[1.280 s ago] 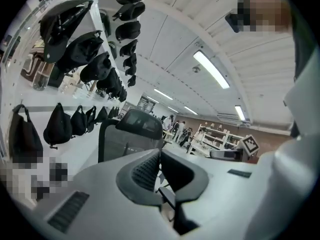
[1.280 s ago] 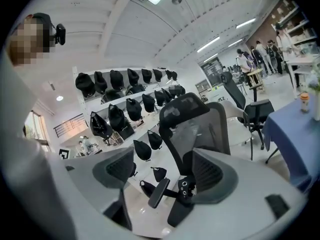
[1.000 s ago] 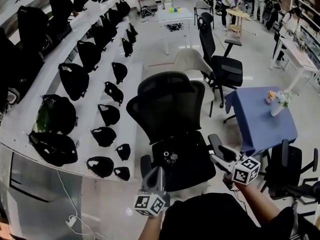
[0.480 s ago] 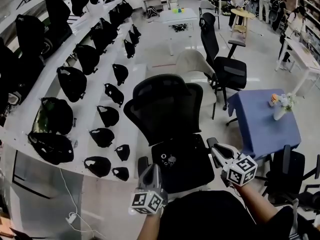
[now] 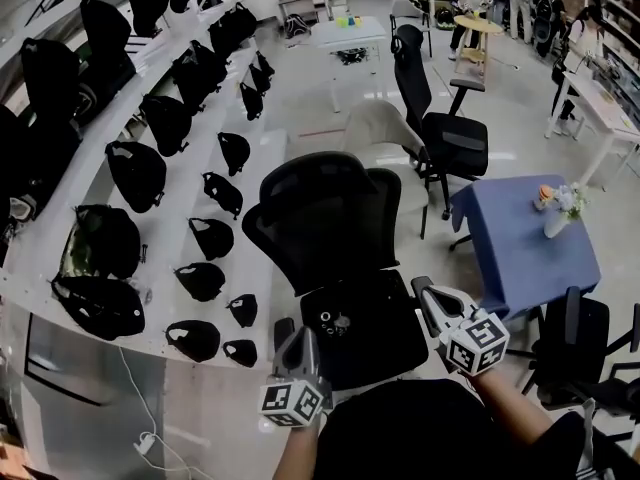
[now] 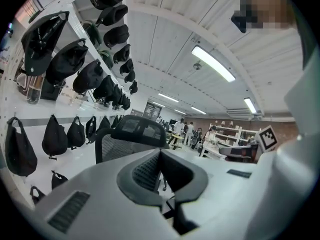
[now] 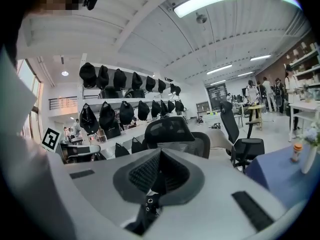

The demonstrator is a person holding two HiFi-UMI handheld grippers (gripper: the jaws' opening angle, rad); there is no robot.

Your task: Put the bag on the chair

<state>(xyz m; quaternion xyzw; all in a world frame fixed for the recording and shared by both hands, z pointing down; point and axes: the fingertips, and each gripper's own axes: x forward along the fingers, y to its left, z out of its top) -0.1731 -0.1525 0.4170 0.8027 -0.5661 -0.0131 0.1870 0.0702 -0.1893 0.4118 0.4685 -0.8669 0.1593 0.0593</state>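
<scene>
Seemingly the bag (image 5: 345,326), a black lump with small metal rings, already lies on the seat of the chair (image 5: 325,208), in front of the backrest. The left gripper (image 5: 300,338), at the chair's front left corner, is closed on nothing. The right gripper (image 5: 424,291), at the chair's front right, has just been closing; its jaws meet with nothing clearly pinched. If a strap is caught there, drawing back could drag the bag off the chair.
</scene>
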